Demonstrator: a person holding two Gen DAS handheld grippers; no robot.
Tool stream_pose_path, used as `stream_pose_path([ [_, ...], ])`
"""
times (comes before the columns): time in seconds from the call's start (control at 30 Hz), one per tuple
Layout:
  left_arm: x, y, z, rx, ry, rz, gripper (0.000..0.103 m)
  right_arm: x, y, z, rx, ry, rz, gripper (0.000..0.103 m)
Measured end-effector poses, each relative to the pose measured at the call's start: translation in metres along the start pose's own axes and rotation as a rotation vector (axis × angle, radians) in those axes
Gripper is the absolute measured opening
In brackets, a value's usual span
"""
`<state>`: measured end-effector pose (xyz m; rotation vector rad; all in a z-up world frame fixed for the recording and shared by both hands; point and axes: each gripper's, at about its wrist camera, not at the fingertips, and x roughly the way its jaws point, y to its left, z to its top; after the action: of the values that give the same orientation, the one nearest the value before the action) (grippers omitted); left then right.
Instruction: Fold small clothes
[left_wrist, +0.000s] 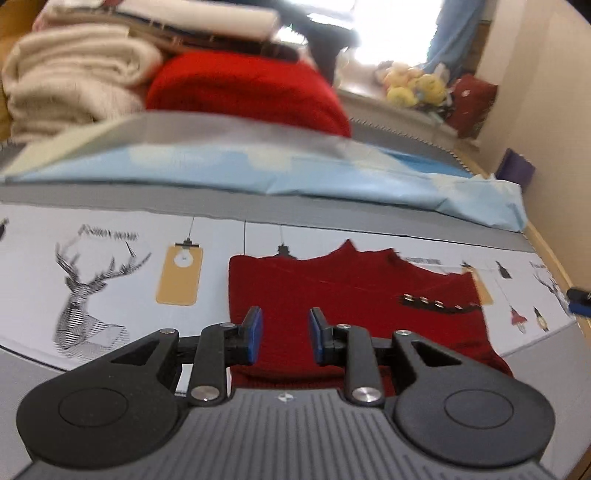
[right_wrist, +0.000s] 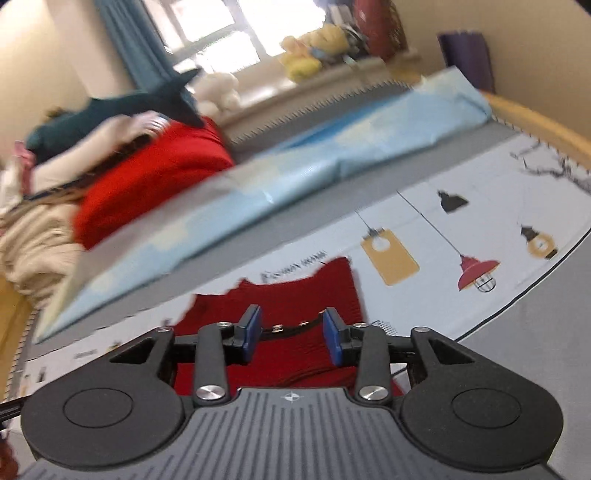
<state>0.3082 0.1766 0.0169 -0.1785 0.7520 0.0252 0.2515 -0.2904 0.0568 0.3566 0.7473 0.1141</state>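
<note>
A small dark red garment (left_wrist: 347, 299) lies flat on the printed cloth (left_wrist: 110, 273), with a black strip of metal studs (left_wrist: 432, 304) near its right side. My left gripper (left_wrist: 286, 334) is open and empty, just above the garment's near left part. In the right wrist view the same garment (right_wrist: 295, 291) lies under my right gripper (right_wrist: 293, 336), which is open and empty above the studded strip (right_wrist: 291, 326). The garment's near edge is hidden behind both gripper bodies.
A light blue folded sheet (left_wrist: 295, 173) lies across the bed behind the printed cloth. A pile of cream and red folded knitwear (left_wrist: 229, 85) stands at the back left. A wooden bed edge (right_wrist: 535, 114) and wall are on the right. Soft toys (left_wrist: 413, 86) sit on the windowsill.
</note>
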Motion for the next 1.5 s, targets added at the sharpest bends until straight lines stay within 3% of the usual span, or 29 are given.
stream_pose_path([
  [0.1, -0.046, -0.010, -0.016, 0.037, -0.031, 0.000, 0.031, -0.057, 0.007, -0.009, -0.058, -0.048, 0.055, 0.041],
  [0.23, -0.105, -0.008, -0.059, 0.055, -0.055, -0.017, 0.033, -0.124, -0.014, -0.037, -0.106, -0.099, 0.057, 0.048],
  [0.43, -0.149, 0.008, -0.137, 0.038, -0.032, -0.021, 0.033, -0.165, -0.081, -0.109, -0.008, -0.061, -0.029, 0.048],
  [0.57, -0.153, 0.024, -0.180, -0.022, 0.042, -0.008, 0.032, -0.151, -0.119, -0.151, 0.098, 0.043, -0.127, 0.048],
  [0.63, -0.145, 0.033, -0.195, -0.045, 0.077, -0.002, 0.032, -0.141, -0.130, -0.158, 0.157, 0.087, -0.104, 0.046],
  [0.73, -0.125, 0.052, -0.216, -0.118, 0.122, -0.010, 0.032, -0.128, -0.132, -0.166, 0.103, 0.131, -0.183, 0.047],
  [0.83, -0.096, 0.069, -0.235, -0.209, 0.257, 0.026, 0.032, -0.117, -0.138, -0.173, 0.117, 0.184, -0.186, 0.047],
  [0.93, -0.079, 0.077, -0.245, -0.266, 0.353, 0.004, 0.033, -0.108, -0.142, -0.179, 0.112, 0.218, -0.212, 0.047],
  [1.23, -0.066, 0.085, -0.261, -0.249, 0.441, 0.021, 0.033, -0.072, -0.159, -0.200, 0.144, 0.393, -0.271, 0.047],
  [1.5, -0.059, 0.069, -0.268, -0.174, 0.438, 0.042, 0.031, -0.069, -0.149, -0.202, 0.082, 0.399, -0.299, 0.048],
])
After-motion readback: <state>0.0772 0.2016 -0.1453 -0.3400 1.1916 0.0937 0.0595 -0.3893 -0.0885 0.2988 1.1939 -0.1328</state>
